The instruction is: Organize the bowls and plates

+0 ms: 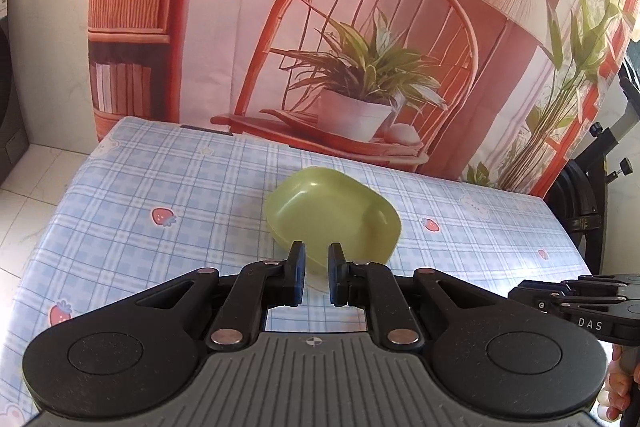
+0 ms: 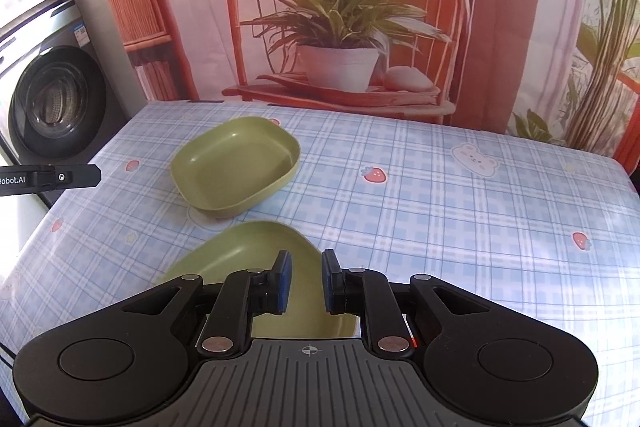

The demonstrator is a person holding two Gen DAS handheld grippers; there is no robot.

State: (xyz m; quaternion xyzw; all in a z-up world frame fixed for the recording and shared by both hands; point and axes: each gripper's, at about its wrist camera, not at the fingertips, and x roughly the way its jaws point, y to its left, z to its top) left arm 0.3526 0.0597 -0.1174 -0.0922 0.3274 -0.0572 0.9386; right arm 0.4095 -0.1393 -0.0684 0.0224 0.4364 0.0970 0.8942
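A deep green bowl [image 2: 236,167] stands on the blue checked tablecloth [image 2: 440,207]; the left wrist view shows the same bowl [image 1: 332,211] just beyond my left gripper [image 1: 316,275]. That gripper is shut with nothing between its pads. In the right wrist view the left gripper [image 2: 80,175] hangs off to the left of the bowl, apart from it. A shallower green plate [image 2: 248,267] lies nearer, right under my right gripper [image 2: 306,279]. Its jaws stand slightly apart and the pads do not press on the plate. The right gripper [image 1: 520,295] shows side-on at the right edge.
A printed backdrop [image 2: 340,27] with a chair and a plant hangs behind the table's far edge. A washing machine [image 2: 56,99] stands at the left. A black stand [image 1: 592,167] is beside the table's right edge. A hand [image 1: 620,387] grips the right tool.
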